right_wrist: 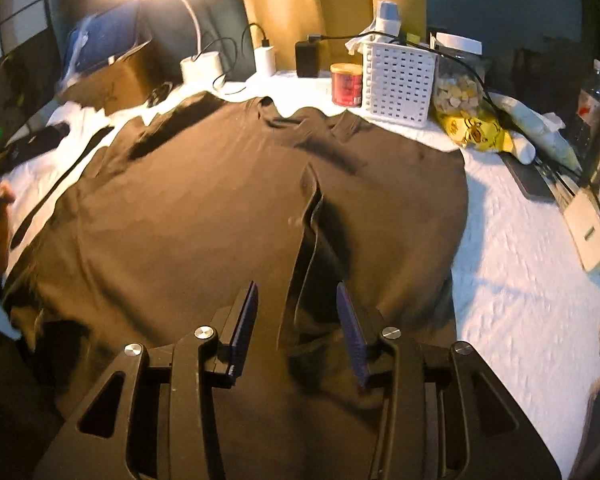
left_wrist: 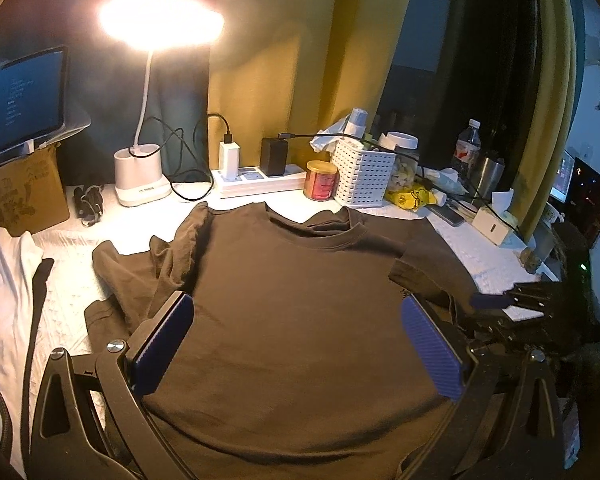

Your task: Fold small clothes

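I'm at a cluttered home desk — a lit desk lamp (left_wrist: 140, 152), a power strip (left_wrist: 256, 182) with chargers, a white basket (left_wrist: 362, 174), a water bottle (left_wrist: 469, 144), yellow curtains (left_wrist: 308, 60) behind — someone's bedroom or dorm corner.

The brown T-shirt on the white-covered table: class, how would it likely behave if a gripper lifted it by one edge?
The brown T-shirt would probably droop limply: its left sleeve already lies crumpled and a fold ridge runs between the right gripper pads. It likely drags rather than slides on the textured white cover.
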